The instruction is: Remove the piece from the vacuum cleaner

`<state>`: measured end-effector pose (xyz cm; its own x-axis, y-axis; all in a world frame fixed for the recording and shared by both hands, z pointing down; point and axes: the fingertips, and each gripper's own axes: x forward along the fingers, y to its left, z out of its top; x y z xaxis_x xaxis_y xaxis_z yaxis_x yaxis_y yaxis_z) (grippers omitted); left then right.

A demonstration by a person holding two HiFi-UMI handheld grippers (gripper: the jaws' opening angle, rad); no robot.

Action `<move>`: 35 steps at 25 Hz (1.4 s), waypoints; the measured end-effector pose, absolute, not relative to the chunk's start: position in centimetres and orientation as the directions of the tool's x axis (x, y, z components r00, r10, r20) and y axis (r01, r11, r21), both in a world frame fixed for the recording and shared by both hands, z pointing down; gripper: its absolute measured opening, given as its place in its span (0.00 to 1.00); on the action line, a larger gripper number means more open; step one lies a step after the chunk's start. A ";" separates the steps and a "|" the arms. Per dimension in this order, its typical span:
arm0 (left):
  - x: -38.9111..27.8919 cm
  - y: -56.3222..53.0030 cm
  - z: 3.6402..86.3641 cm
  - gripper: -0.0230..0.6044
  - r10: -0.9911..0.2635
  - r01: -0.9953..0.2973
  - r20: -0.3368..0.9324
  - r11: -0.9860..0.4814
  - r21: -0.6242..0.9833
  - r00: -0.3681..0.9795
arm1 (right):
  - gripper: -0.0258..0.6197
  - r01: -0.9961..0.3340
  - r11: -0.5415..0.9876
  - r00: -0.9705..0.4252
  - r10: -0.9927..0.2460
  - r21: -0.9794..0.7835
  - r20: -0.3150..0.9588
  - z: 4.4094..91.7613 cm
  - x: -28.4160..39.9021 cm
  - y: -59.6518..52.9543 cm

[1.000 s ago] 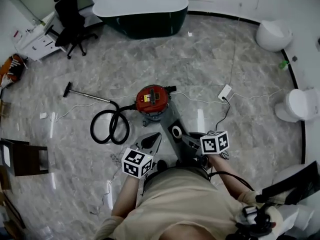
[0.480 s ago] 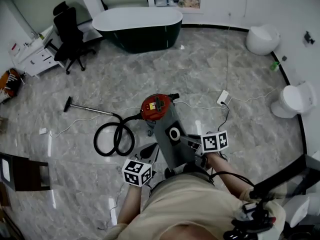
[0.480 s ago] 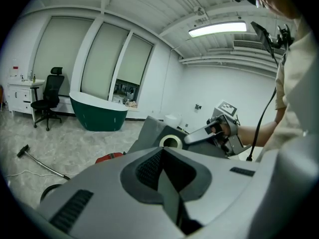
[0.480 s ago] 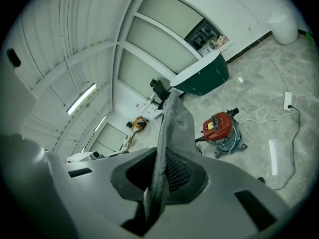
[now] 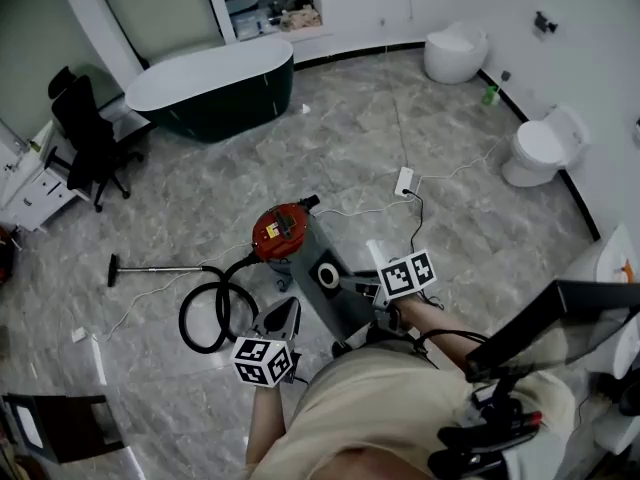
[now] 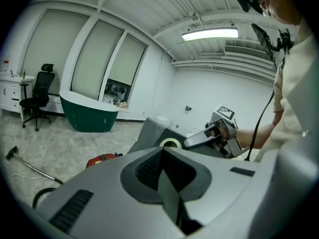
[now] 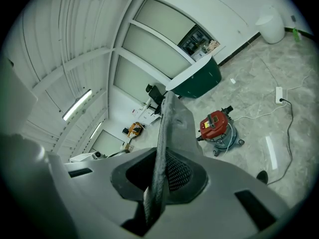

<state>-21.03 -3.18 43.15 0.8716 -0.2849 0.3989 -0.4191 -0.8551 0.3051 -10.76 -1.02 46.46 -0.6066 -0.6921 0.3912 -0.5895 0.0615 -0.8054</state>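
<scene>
A red canister vacuum cleaner [image 5: 281, 230] stands on the marble floor, also in the right gripper view [image 7: 215, 125] and the left gripper view [image 6: 101, 160]. A flat grey piece [image 5: 318, 253] with a white-ringed round hole slants up in front of me, just off the vacuum. My right gripper [image 5: 352, 286] is shut on its edge; the piece [image 7: 169, 128] runs edge-on between the jaws [image 7: 155, 185]. My left gripper [image 5: 282, 320] hovers left of the piece, jaws together with nothing in them [image 6: 164, 172]. From it I see the piece [image 6: 149, 132] and the right gripper [image 6: 205, 137].
The black hose [image 5: 213, 315] coils left of the vacuum, its wand [image 5: 150, 268] lying on the floor. A power strip [image 5: 404, 181] and cable lie behind. A dark bathtub [image 5: 210, 93], office chair [image 5: 90, 143] and two toilets [image 5: 540, 148] [image 5: 455, 53] line the walls.
The head view has swung, showing more of the room's right side. Both grippers and the grey piece have shifted together; the right gripper's hold on the piece is unchanged.
</scene>
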 end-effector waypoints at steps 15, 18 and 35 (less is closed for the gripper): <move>-20.3 -1.0 42.6 0.04 -0.207 -0.344 0.413 -0.892 0.292 0.887 | 0.09 -0.607 0.071 -0.579 -0.722 -0.791 0.379 45.3 -10.5 1.7; -19.7 -0.4 41.9 0.04 -0.208 -0.344 0.412 -0.893 0.289 0.887 | 0.09 -0.624 0.078 -0.576 -0.718 -0.777 0.391 44.8 -9.7 2.1; -16.0 0.0 43.1 0.04 -0.292 -0.424 0.459 -0.880 0.215 0.839 | 0.09 -0.633 0.088 -0.545 -0.756 -0.769 0.362 46.6 -3.4 4.1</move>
<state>-16.05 -0.05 43.10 0.8390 -0.2916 0.4594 -0.4238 -0.8798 0.2155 -3.45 4.14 46.56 -0.5447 -0.7565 0.3620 -0.6335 0.0883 -0.7687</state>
